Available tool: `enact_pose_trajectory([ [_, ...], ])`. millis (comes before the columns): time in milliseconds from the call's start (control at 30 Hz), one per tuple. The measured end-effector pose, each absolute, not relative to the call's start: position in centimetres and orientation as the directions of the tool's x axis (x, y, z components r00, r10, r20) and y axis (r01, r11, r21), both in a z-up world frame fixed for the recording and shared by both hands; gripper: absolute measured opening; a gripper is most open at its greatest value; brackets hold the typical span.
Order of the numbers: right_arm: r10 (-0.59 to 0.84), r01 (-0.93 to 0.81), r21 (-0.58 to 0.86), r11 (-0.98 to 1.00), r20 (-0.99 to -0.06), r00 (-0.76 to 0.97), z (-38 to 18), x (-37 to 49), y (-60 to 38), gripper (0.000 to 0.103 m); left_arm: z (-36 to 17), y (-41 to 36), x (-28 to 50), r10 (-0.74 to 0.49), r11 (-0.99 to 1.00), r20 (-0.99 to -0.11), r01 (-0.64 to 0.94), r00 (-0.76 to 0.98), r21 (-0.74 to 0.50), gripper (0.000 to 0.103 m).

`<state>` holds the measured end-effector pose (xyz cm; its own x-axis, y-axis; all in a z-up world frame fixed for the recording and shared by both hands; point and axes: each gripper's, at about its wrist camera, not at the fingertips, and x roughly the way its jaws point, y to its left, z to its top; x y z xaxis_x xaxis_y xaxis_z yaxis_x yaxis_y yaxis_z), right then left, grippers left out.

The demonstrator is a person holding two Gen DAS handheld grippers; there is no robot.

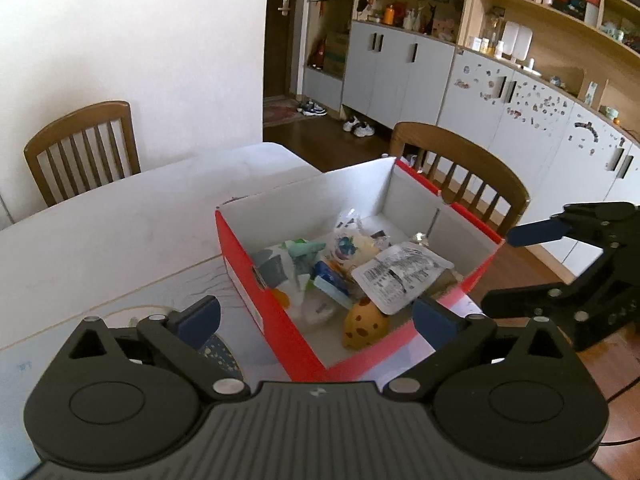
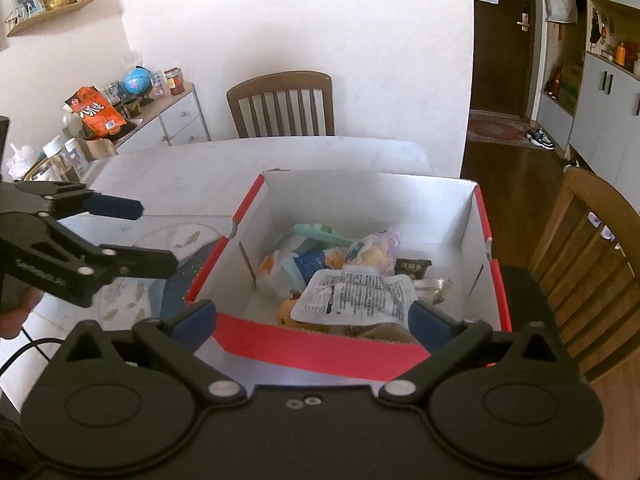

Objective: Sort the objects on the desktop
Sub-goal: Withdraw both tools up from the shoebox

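A red cardboard box with white inner walls point(image 1: 240, 276) point(image 2: 320, 350) stands on the white table. It holds several small items: a silver-white printed pouch point(image 1: 402, 276) point(image 2: 356, 294) on top, a yellow spotted toy point(image 1: 364, 326), a blue packet point(image 2: 316, 264) and a mint-green item point(image 1: 306, 250) point(image 2: 316, 232). My left gripper point(image 1: 316, 318) is open and empty over the box's near corner; it also shows in the right wrist view point(image 2: 148, 232). My right gripper point(image 2: 314, 322) is open and empty above the box's near red wall; it also shows in the left wrist view point(image 1: 500, 268).
A dark blue speckled dish point(image 1: 222, 356) point(image 2: 176, 292) lies on a fish-print mat point(image 2: 168, 240) left of the box. Wooden chairs stand at the table's far side point(image 2: 282, 104) and right of the box point(image 1: 460, 168). A side cabinet with clutter point(image 2: 120, 112) stands at left.
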<state>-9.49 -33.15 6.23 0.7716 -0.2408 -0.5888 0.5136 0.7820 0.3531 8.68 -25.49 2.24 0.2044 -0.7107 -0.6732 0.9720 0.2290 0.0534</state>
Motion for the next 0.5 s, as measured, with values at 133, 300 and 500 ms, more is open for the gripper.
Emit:
enact_pose_trajectory([
  [133,-0.250,0.521,0.356,0.776,-0.584,0.772,6.3,-9.9,-32.8,0.103,2.2,-24.5,8.0,-0.713,0.239,-0.664,0.968,0.227,0.075,0.103],
  [300,-0.252,0.522,0.353,0.776,-0.585,0.771,6.2,-10.1,-32.4,0.103,1.9,-23.7,7.5,-0.709,0.251,-0.660,0.963,0.250,0.095,0.103],
  [500,-0.247,0.519,0.354,0.778,-0.588,0.770,5.8,-10.1,-32.0,0.103,1.2,-23.5,7.2,-0.693,0.257,-0.673,0.961,0.258,0.104,0.103],
])
